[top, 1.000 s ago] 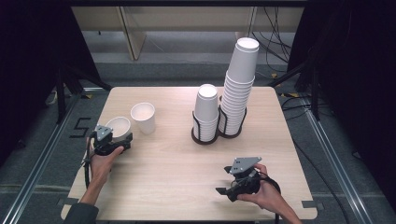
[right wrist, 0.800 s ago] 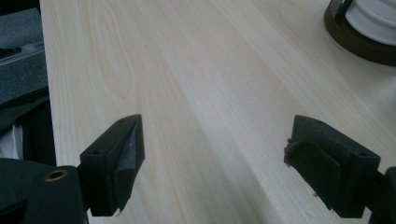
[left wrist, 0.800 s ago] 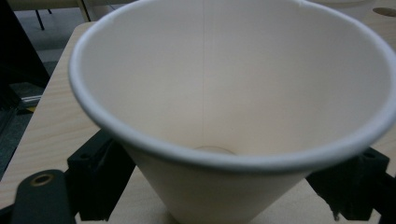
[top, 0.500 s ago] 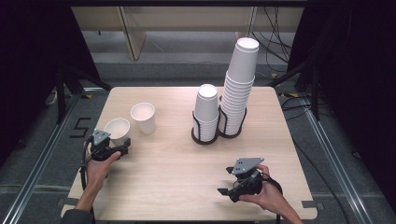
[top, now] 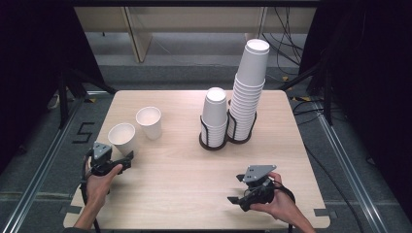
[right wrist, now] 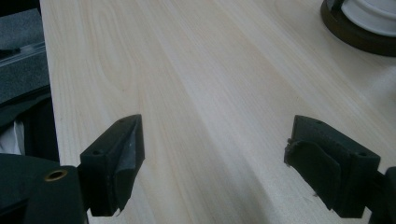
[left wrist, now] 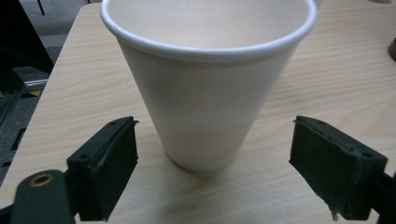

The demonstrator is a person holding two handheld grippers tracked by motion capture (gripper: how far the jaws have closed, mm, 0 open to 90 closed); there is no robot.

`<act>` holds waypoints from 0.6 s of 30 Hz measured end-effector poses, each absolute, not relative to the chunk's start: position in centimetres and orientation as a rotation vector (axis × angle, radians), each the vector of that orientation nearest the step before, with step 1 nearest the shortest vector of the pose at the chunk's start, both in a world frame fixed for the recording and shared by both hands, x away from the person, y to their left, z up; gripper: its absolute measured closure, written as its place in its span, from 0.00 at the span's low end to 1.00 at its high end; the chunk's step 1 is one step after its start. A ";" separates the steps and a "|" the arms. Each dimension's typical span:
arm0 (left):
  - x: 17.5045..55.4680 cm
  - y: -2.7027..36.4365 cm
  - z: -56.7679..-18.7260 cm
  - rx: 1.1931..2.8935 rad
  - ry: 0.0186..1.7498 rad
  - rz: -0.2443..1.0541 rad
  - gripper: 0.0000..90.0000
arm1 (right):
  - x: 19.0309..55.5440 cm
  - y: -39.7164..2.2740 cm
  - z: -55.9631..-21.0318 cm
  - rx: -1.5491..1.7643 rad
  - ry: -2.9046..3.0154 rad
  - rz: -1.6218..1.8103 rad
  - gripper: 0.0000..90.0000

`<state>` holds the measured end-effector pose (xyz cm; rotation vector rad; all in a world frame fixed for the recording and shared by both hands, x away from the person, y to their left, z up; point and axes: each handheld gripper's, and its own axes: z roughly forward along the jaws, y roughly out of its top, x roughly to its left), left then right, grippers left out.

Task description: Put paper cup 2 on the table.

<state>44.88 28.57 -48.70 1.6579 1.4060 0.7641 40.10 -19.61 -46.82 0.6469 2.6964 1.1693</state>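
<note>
The left gripper sat low at the near left of the table, held in the person's left hand. Its jaws stood wide apart with nothing clamped; in the left gripper view a white paper cup stood upright just ahead of them, its sides clear of both pads. From above, that cup stood just beyond the jaw tips, with a second cup upright close beside it, farther back.

The right gripper lay near the front right edge in the right hand, jaws likewise wide and empty over bare wood.

The table was pale wood with rounded corners. At its far middle two dark wire holders stood side by side, one with a short stack of upturned cups, the other with a tall leaning stack. Grey floor, metal rails and loose cables surrounded the table.

Compared with a second earlier, the left gripper had drawn back toward the person, away from the cup; the right one had not moved.
</note>
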 end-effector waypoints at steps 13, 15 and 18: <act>41.6 25.7 -47.2 1.628 1.337 0.706 0.16 | 40.0 -19.7 -46.9 0.666 2.679 1.181 0.21; 41.0 25.0 -47.1 1.638 1.320 0.705 0.16 | 40.0 -19.8 -46.9 0.679 2.680 1.192 0.21; 40.1 23.9 -47.1 1.650 1.296 0.694 0.16 | 40.0 -19.8 -46.9 0.690 2.669 1.210 0.21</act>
